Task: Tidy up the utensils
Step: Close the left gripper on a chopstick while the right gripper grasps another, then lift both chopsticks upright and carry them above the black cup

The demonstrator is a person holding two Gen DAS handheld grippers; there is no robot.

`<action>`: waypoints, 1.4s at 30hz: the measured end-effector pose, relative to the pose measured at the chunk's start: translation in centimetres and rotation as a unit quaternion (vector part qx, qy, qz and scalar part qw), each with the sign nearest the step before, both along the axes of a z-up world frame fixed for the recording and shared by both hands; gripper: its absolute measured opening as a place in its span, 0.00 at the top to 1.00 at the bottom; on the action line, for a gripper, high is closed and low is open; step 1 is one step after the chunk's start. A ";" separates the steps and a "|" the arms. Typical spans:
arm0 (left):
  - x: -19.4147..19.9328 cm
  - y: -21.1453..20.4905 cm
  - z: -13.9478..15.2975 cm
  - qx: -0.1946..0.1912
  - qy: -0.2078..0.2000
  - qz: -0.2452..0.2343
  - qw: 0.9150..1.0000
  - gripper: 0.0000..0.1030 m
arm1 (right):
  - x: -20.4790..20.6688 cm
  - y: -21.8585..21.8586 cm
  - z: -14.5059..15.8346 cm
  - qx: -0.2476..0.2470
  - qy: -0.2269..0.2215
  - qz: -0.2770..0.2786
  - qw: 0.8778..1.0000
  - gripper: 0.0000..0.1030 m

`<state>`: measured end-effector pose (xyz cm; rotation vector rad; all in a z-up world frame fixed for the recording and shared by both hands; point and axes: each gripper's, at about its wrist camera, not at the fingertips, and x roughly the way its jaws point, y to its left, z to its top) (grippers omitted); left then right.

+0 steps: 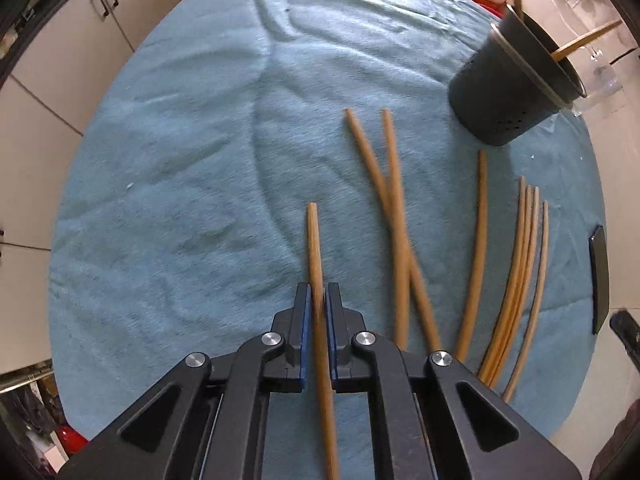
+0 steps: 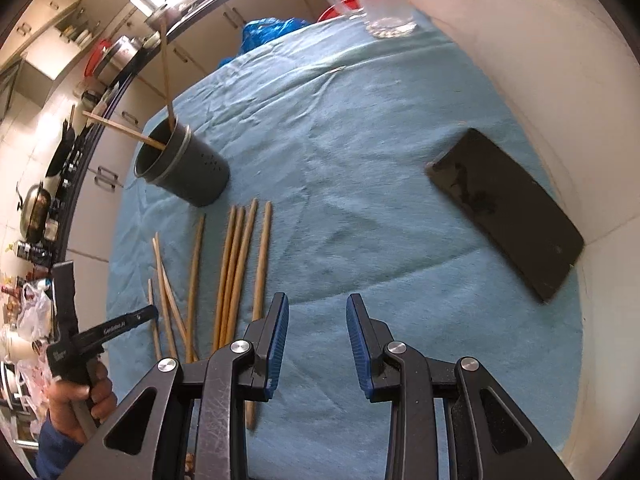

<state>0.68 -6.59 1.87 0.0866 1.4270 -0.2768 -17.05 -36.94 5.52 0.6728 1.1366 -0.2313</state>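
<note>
While the left gripper [image 1: 319, 300] has its blue pads pressed in on a single wooden chopstick [image 1: 314, 248], the right gripper [image 2: 317, 320] hangs with its jaws spread wide and nothing between them. The held chopstick runs straight forward from the pads over the blue cloth [image 1: 180, 200]. To its right lie two crossed chopsticks [image 1: 394, 216], then a lone one [image 1: 478, 248], then a tight bundle [image 1: 520, 272] close to the cloth's right edge. The dark holder cup [image 1: 516, 80] stands beyond them at the far right, already carrying two chopsticks that lean out over its rim.

The cloth to the left of the held stick is broad and bare — wrinkled only. In the right wrist view a black phone [image 2: 508, 216] lies near the cloth's right edge, by the white wall [image 2: 560, 80], and a glass mug [image 2: 384, 0] stands at the far edge.
</note>
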 end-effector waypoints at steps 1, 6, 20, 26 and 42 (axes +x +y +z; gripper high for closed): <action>0.0 0.6 0.0 -0.004 0.002 0.002 1.000 0.94 | 0.6 0.1 -0.2 0.002 0.002 0.001 1.000 0.69; 0.1 2.7 0.2 -0.022 0.008 -0.003 1.000 0.94 | 5.2 1.1 -2.1 0.017 0.029 0.018 0.999 0.69; 1.0 0.5 -0.9 -0.026 -0.008 -0.045 0.999 0.94 | 11.5 3.8 -6.7 -0.005 0.110 0.031 0.993 0.79; 1.0 0.5 -0.7 -0.029 -0.011 -0.054 0.998 0.94 | 12.2 5.5 -6.6 -0.041 0.112 0.053 0.991 0.93; 0.3 0.7 7.4 -0.083 -0.109 -0.050 0.989 0.94 | 6.3 6.2 3.2 -0.058 -0.054 0.032 0.996 0.94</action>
